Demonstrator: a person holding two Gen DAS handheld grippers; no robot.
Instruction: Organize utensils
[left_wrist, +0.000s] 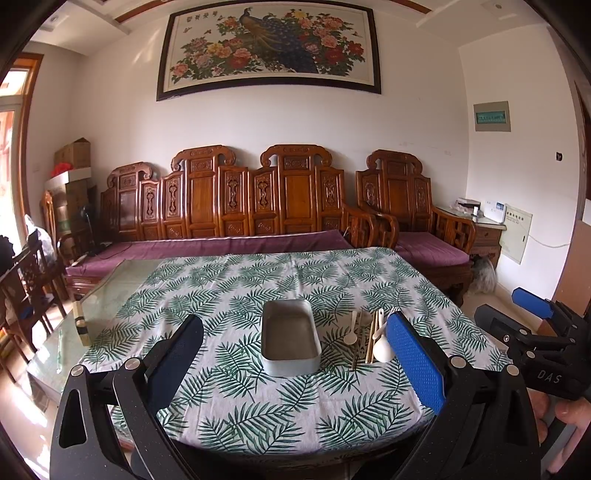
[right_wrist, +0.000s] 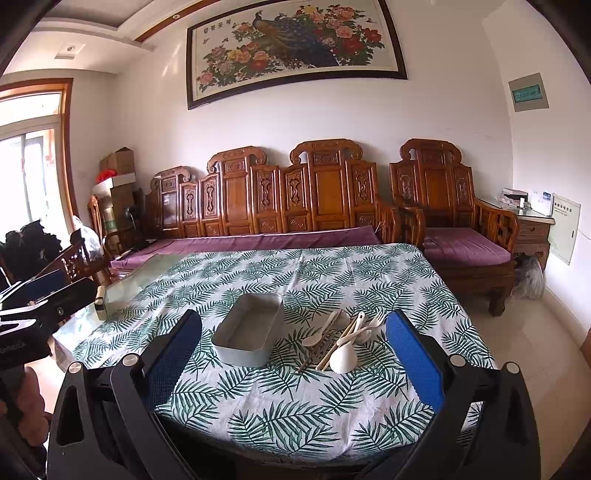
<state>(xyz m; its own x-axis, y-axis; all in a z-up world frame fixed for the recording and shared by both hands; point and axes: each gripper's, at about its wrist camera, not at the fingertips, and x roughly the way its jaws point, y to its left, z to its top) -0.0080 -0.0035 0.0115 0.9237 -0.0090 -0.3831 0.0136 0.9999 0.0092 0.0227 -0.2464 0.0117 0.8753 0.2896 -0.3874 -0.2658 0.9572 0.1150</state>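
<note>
A grey rectangular metal tray (left_wrist: 290, 363) sits empty in the middle of the leaf-print tablecloth; it also shows in the right wrist view (right_wrist: 242, 354). To its right lies a pile of utensils: a large white ladle spoon (right_wrist: 343, 360), a small cream spoon (right_wrist: 314, 339), a cream fork (right_wrist: 375, 320) and chopsticks (right_wrist: 334, 347). In the left wrist view the pile (left_wrist: 369, 338) is partly hidden by my right finger pad. My left gripper (left_wrist: 295, 365) is open and empty, held back above the table's near edge. My right gripper (right_wrist: 295, 363) is open and empty, likewise held back.
The table (left_wrist: 258, 417) has a leaf-print cloth, with bare glass at its left end (left_wrist: 110, 295). A small wooden block (left_wrist: 79, 323) stands on the glass. A carved wooden sofa (left_wrist: 229, 206) with purple cushions stands behind the table. The right gripper's body (left_wrist: 535, 343) shows at the left view's right edge.
</note>
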